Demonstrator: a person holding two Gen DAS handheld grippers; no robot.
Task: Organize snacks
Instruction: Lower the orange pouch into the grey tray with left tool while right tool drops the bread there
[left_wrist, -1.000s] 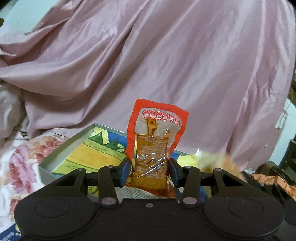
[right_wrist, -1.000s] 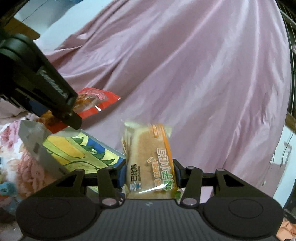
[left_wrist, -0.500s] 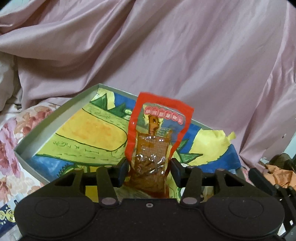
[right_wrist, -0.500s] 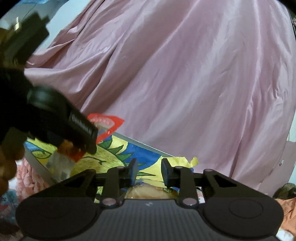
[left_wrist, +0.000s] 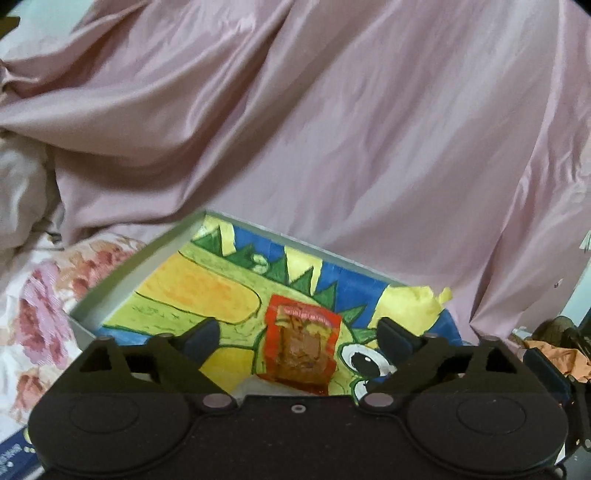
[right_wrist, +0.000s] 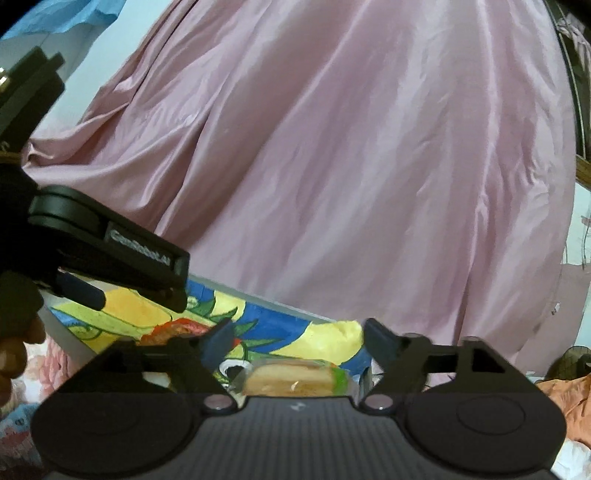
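Red snack packet (left_wrist: 301, 349) lies between spread fingers (left_wrist: 201, 338).

Shallow grey-walled box (left_wrist: 122, 280), floor painted yellow, green and blue with cartoon eyes. Red snack packet (left_wrist: 301, 349), brown contents behind clear window. Tan bread in clear wrapper (right_wrist: 295, 380), green edge. Pink satin cloth (left_wrist: 332, 147). White bedsheet (left_wrist: 40, 306), pink floral print.

red snack packet (left_wrist: 301, 349) lies flat in the painted box (left_wrist: 122, 284); bread pack (right_wrist: 295, 380) lies there too.
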